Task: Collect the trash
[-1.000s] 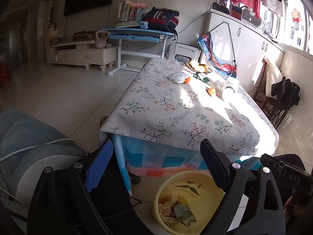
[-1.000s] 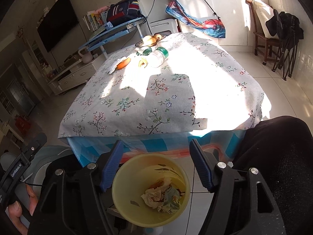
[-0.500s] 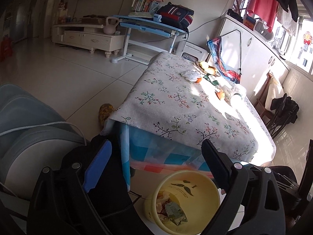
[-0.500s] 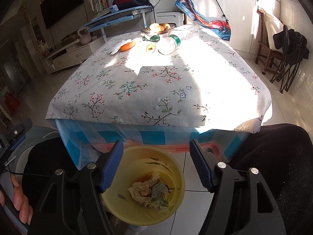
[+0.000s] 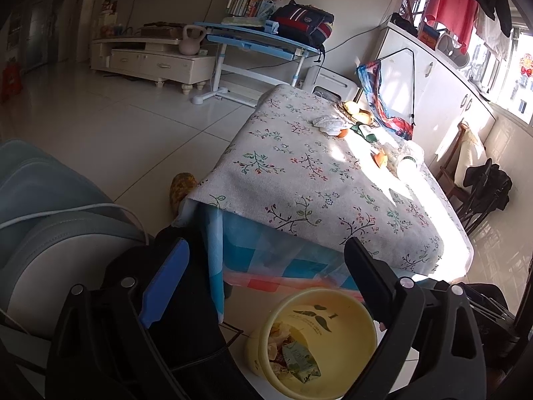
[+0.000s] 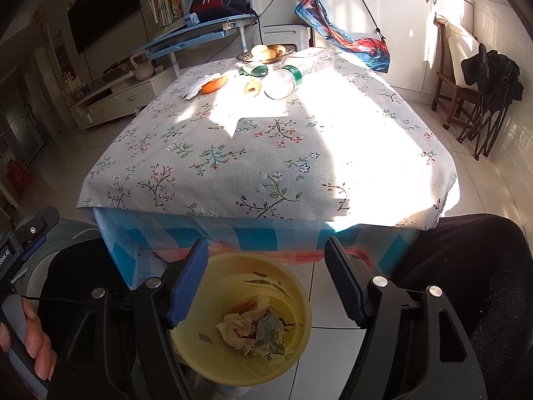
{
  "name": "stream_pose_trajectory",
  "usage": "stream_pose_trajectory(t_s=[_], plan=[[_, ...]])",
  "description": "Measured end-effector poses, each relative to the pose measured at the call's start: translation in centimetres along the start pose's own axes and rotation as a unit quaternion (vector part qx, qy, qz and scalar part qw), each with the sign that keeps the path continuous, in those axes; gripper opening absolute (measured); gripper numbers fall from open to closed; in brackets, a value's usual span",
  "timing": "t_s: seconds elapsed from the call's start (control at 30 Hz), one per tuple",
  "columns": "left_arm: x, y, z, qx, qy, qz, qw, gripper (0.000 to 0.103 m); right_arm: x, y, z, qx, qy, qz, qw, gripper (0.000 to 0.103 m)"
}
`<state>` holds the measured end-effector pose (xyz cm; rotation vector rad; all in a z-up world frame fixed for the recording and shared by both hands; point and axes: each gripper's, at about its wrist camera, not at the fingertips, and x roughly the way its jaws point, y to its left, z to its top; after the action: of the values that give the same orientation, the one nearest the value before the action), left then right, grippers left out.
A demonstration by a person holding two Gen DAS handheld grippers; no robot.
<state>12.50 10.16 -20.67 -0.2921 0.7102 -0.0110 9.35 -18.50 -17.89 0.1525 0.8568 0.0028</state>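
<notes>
A yellow trash bin point(image 6: 293, 283) stands on the floor in front of the table, with crumpled paper and wrappers point(image 6: 253, 328) inside; it also shows in the left wrist view point(image 5: 353, 336). My right gripper point(image 6: 266, 263) is open and empty right above the bin. My left gripper point(image 5: 266, 263) is open and empty, to the left of the bin. At the table's far end lie a plastic bottle point(image 6: 283, 81), peel point(image 6: 252, 87), an orange on a tissue point(image 6: 213, 85) and green wrappers point(image 6: 255, 70).
The table has a floral cloth point(image 6: 266, 153). A fruit dish point(image 6: 265, 52) sits at its far edge. A grey-blue seat point(image 5: 40, 206) is at the left, my dark-clothed legs point(image 6: 493, 273) beside the bin, a chair point(image 6: 466, 80) at the right, a desk point(image 5: 260, 38) behind.
Both grippers have stayed open and empty. The left wrist view has swung left and the right view has levelled; the bin has stayed below them.
</notes>
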Motion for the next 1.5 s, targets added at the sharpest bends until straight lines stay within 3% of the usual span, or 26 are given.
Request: stream_pose_trajectory(t_s=[0.5, 0.77, 0.97, 1.2, 1.5], plan=[[0.5, 0.6, 0.2, -0.014, 0.004, 0.001, 0.9999, 0.091, -1.2, 1.8, -0.3, -0.059, -0.019, -0.005, 0.998, 0.071], [0.8, -1.1, -0.3, 0.024, 0.013, 0.021, 0.9994, 0.091, -3.4, 2.6, -0.1, -0.071, -0.061, 0.029, 0.995, 0.074], [0.9, -0.5, -0.4, 0.016, 0.021, 0.038, 0.9989, 0.091, -3.6, 3.3, 0.0, -0.079, -0.068, 0.056, 0.993, 0.074], [0.6, -1.3, -0.6, 0.030, 0.021, 0.051, 0.9980, 0.092, -4.3, 2.3, 0.1, -0.061, -0.082, 0.073, 0.992, 0.074], [-0.8, -3.4, -0.1, 0.056, 0.000, 0.038, 0.9977, 0.092, -5.0, 0.1, -0.1, -0.016, -0.091, 0.084, 0.992, 0.074]])
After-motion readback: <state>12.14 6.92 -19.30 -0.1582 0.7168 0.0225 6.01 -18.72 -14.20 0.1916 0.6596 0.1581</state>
